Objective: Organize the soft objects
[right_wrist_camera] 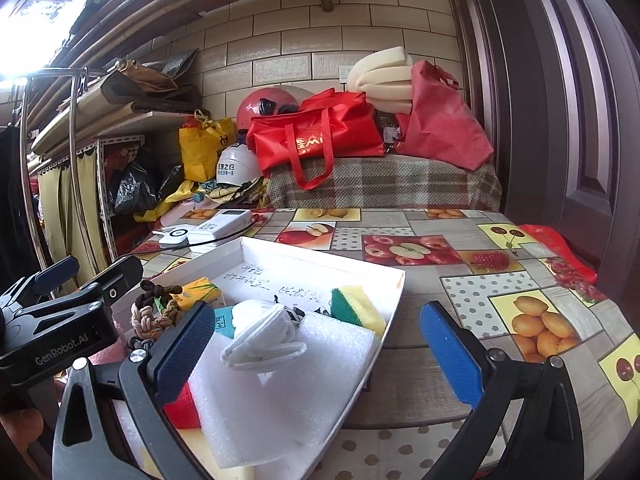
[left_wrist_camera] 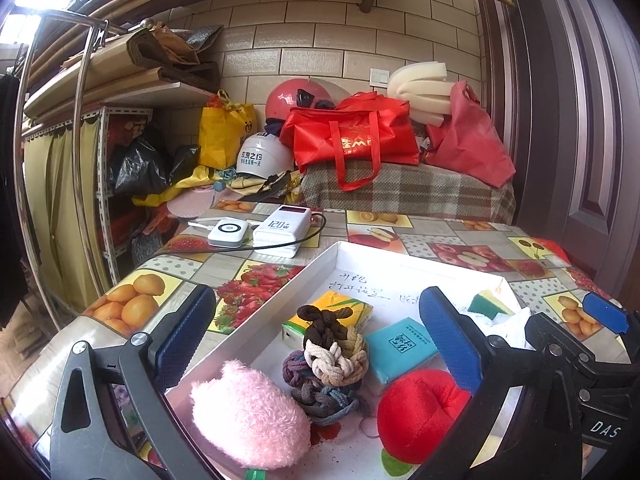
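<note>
Tiled wall [left_wrist_camera: 304,40] behind, cluttered shelves [left_wrist_camera: 100,92] at left, dark door [left_wrist_camera: 580,120] at right. Fruit-print table [right_wrist_camera: 500,280] carrying a white tray [left_wrist_camera: 320,264] along its near edge. Left gripper [left_wrist_camera: 316,344] angled slightly down over the tray's near left corner, fingers wide apart, clasping nothing; below it a pink plush [left_wrist_camera: 248,416], knotted cords [left_wrist_camera: 328,360], red plush [left_wrist_camera: 420,412]. Right gripper [right_wrist_camera: 316,352] straddling the tray's right edge, likewise spread and empty, above white foam [right_wrist_camera: 288,380] and a face mask [right_wrist_camera: 260,332]; sponge [right_wrist_camera: 356,304] further in.
</note>
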A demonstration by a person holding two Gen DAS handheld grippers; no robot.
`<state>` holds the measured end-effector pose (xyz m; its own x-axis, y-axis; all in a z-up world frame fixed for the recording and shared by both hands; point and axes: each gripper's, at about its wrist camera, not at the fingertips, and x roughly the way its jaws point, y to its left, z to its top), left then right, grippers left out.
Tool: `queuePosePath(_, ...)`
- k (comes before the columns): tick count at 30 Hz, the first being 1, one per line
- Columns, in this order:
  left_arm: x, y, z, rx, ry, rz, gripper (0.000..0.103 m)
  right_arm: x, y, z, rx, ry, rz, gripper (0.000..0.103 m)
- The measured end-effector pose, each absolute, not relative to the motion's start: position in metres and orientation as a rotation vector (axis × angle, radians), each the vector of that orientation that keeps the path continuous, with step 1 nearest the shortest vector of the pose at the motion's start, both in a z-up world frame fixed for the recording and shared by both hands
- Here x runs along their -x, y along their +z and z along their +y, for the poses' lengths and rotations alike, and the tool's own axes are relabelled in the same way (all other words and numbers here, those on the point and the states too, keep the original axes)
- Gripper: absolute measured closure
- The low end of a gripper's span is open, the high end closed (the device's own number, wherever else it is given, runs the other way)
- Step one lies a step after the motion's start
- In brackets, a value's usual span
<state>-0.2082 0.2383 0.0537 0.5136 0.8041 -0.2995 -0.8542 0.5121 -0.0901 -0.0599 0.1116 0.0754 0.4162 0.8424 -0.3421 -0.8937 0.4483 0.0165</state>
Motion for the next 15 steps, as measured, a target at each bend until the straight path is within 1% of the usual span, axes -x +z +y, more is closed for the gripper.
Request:
queuePosePath(5, 0.208, 0.053, 0.231, 0.251, 0.993, 0.255, 0.000, 0.056, 0.077, 0.095, 0.117, 1.117, 0.314, 0.000)
queuePosePath(15, 0.208, 0.050, 0.200, 0.289, 0.918, 0.292, 0.000, 0.051, 0.077, 0.059, 0.110, 1.105, 0.350, 0.000)
